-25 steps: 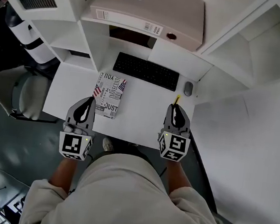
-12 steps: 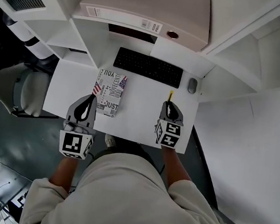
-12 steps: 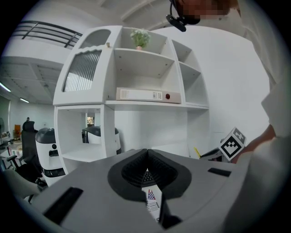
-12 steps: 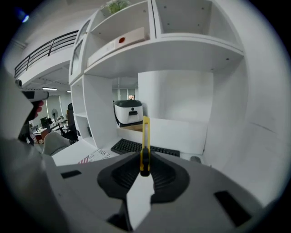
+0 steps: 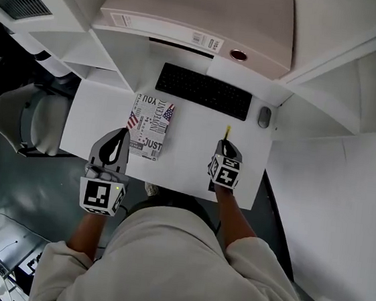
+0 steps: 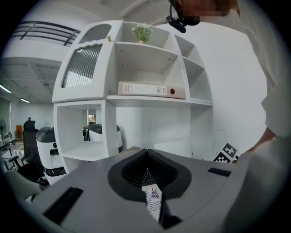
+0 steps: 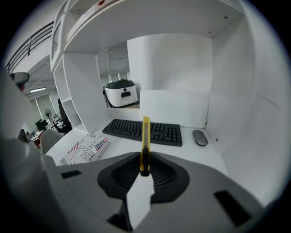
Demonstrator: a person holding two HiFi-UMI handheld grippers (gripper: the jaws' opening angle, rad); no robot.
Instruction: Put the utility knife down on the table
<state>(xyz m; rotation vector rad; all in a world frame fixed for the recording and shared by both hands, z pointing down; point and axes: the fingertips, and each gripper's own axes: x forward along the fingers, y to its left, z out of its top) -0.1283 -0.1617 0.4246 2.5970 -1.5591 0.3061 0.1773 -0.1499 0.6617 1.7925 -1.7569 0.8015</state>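
Utility knife is only partly on show: its yellow body sticks out forward from the right claw, while the rear end is buried between the dark pads. From the head view only a thin yellow sliver of the utility knife clears the right claw, and whether the tip touches the desk cannot be told from either view. Whether the blade is extended is also too small to make out.

The right claw is clamped narrow on the knife, one pad on each flat side, with the knife standing on edge and pointing toward the keyboard. The left claw has its tips together with nothing gripped. Through the slit below them a strip of the printed book shows. In the head view the left claw hangs over the desk's near left edge, just beside the printed book.

The desk is white. The black keyboard lies at its back, with a grey mouse just beside its right end. The knife is over the right half, between the book and the mouse. A white shelf unit rises behind the desk, and a pale binder lies flat on a shelf above the keyboard. A grey chair stands off the desk's left side.
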